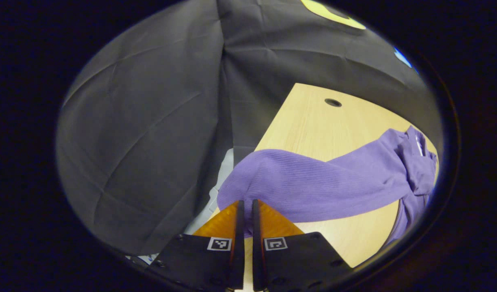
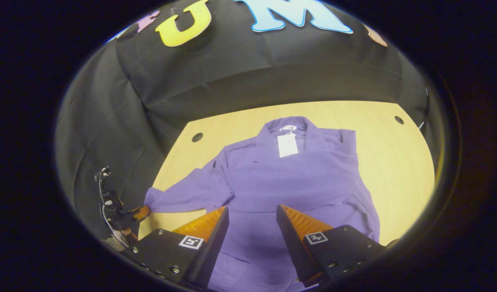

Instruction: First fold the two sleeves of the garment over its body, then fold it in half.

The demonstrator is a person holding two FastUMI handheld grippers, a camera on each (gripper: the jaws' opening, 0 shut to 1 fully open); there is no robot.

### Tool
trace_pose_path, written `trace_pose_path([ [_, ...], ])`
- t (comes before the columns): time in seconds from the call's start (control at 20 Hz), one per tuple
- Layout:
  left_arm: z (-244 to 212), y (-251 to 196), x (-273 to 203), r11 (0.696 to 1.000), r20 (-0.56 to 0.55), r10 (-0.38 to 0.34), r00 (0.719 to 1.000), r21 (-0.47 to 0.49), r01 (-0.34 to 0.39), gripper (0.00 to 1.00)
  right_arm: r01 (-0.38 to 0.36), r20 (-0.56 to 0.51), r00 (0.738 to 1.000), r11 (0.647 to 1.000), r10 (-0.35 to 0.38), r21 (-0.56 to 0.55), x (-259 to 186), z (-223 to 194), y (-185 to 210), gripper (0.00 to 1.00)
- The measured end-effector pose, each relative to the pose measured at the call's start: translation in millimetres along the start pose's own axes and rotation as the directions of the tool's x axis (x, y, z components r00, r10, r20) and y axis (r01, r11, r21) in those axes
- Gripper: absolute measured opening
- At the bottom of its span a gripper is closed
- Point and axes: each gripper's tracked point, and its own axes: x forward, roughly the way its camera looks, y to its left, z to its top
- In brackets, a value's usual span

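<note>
A purple garment [image 2: 289,178] lies flat on the wooden table [image 2: 394,162], collar at the far side with a white tag [image 2: 287,144]. One sleeve [image 2: 183,198] stretches out to the left, toward the table's edge. In the right gripper view the left gripper [image 2: 139,213] sits at that sleeve's cuff. In the left gripper view my left gripper [image 1: 248,201] is shut on the cuff of the sleeve [image 1: 313,186], which runs right to the bunched body [image 1: 414,162]. My right gripper [image 2: 251,207] hangs open over the garment's lower body. The other sleeve looks laid across the chest.
Round cable holes [image 2: 197,137] [image 2: 399,120] mark the table's far corners, one of them also in the left gripper view [image 1: 332,102]. Black cloth walls close in behind and to the left. Bare wood lies right of the garment. Cables [image 2: 104,190] trail from the left gripper.
</note>
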Motion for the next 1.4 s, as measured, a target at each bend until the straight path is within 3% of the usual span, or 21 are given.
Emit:
trace_pose_path([
  [0.4,87,-56,-61,0.992,0.173,-0.103,0.979,0.091,0.088,0.14,0.019,0.028,0.999,0.998,-0.021,0.056,-18,-5,-29,0.76],
  [0.75,165,-190,-127,0.952,0.315,-0.287,0.905,0.201,0.232,0.14,0.041,0.061,0.997,0.99,-0.049,0.137,-45,-15,-71,0.76],
  [1.0,178,-315,-171,0.88,0.328,-0.454,0.829,0.308,0.36,0.14,0.103,0.096,0.987,0.966,-0.128,0.237,-82,-28,-127,0.76],
  [1.4,132,-506,-247,0.703,0.223,-0.683,0.696,0.461,0.542,0.14,0.224,0.099,0.949,0.862,-0.299,0.455,-181,-83,-236,0.76],
])
